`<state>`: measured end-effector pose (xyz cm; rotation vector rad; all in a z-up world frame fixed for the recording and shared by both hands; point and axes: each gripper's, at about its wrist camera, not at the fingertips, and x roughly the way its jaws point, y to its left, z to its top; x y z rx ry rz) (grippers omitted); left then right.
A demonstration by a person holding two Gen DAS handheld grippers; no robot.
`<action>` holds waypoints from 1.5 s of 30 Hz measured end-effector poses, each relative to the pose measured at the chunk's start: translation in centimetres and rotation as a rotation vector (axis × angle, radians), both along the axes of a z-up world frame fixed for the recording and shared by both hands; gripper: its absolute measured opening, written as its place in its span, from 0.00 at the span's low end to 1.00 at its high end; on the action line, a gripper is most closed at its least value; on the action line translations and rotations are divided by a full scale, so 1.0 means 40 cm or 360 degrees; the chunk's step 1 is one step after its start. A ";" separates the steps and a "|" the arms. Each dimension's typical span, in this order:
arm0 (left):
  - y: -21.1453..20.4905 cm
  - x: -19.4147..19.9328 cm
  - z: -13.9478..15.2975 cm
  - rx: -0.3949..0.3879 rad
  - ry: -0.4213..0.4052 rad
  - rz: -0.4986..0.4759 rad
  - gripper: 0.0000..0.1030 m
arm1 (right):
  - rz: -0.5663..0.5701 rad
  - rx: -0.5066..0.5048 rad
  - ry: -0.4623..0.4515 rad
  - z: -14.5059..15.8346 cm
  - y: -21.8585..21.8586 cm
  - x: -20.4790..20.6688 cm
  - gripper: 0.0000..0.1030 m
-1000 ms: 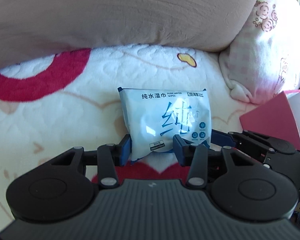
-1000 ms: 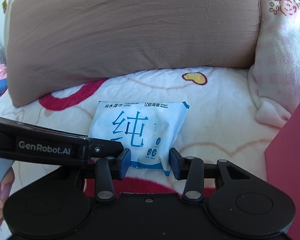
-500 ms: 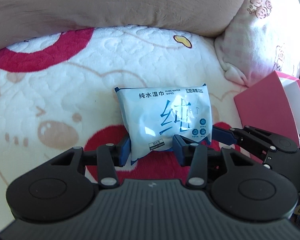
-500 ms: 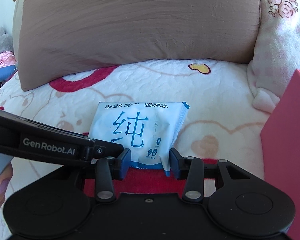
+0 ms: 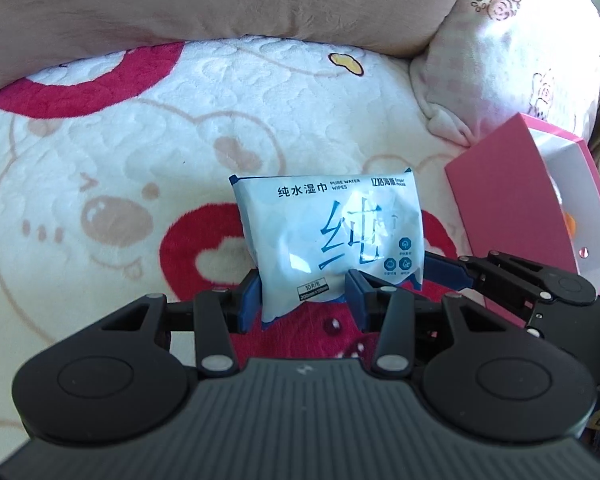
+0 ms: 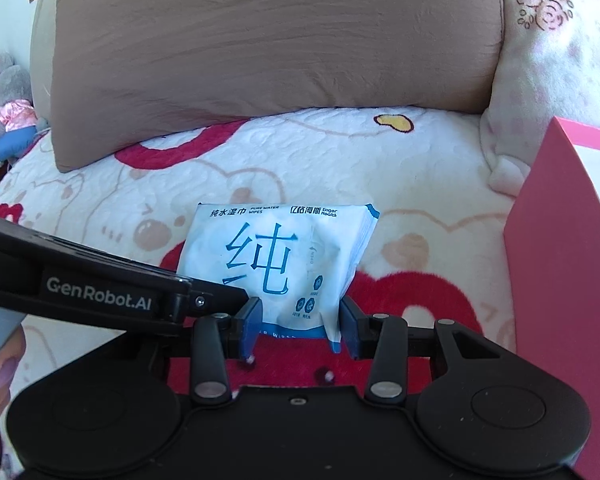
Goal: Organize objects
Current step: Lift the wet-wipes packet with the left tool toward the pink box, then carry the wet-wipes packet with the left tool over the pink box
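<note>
Pink box point(image 5: 512, 216) nearer than before; both claws point(image 5: 300, 300) point(image 6: 300, 322) still clenched on wipes pack point(image 5: 332, 240).

"PURE WATER WIPES", "纯水湿巾", big "纯" on wipes pack point(image 5: 332, 240); "GenRobot.AI" on left gripper point(image 6: 100, 300).

Left gripper point(image 5: 300, 300): black linkage arms, silver pivot screws, blue finger pads point(image 5: 249, 304), ribbed grey housing. Right gripper point(image 6: 300, 322): same build, smooth black housing. White "GenRobot.AI" lettering on the left unit's side.
</note>
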<state>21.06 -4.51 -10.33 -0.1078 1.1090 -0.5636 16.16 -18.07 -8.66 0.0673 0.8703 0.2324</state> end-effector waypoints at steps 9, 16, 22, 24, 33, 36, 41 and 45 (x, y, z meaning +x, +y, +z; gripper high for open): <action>0.026 -0.080 0.058 0.0016 -0.0022 -0.0023 0.41 | 0.0020 0.0012 0.0001 0.050 0.016 -0.076 0.47; 0.053 -0.160 0.105 -0.0024 -0.0062 -0.0067 0.41 | 0.0018 -0.0029 -0.0034 0.106 0.031 -0.165 0.47; 0.060 -0.218 0.143 -0.0026 -0.0050 -0.0095 0.41 | 0.0022 -0.0064 -0.0024 0.146 0.034 -0.222 0.47; 0.066 -0.235 0.153 -0.0025 -0.0036 -0.0103 0.42 | 0.0034 -0.0082 -0.0027 0.160 0.039 -0.242 0.47; 0.094 -0.310 0.207 -0.0031 -0.0043 -0.0118 0.42 | 0.0070 -0.0101 -0.0058 0.210 0.053 -0.321 0.48; 0.088 -0.325 0.226 -0.0039 -0.0054 -0.0138 0.42 | 0.0065 -0.0116 -0.0070 0.227 0.050 -0.340 0.48; 0.061 -0.359 0.262 -0.0055 -0.0111 -0.0208 0.42 | 0.0044 -0.0179 -0.0083 0.262 0.034 -0.372 0.49; 0.036 -0.379 0.293 -0.0061 -0.0144 -0.0251 0.42 | -0.0017 -0.0155 -0.0106 0.286 0.007 -0.399 0.49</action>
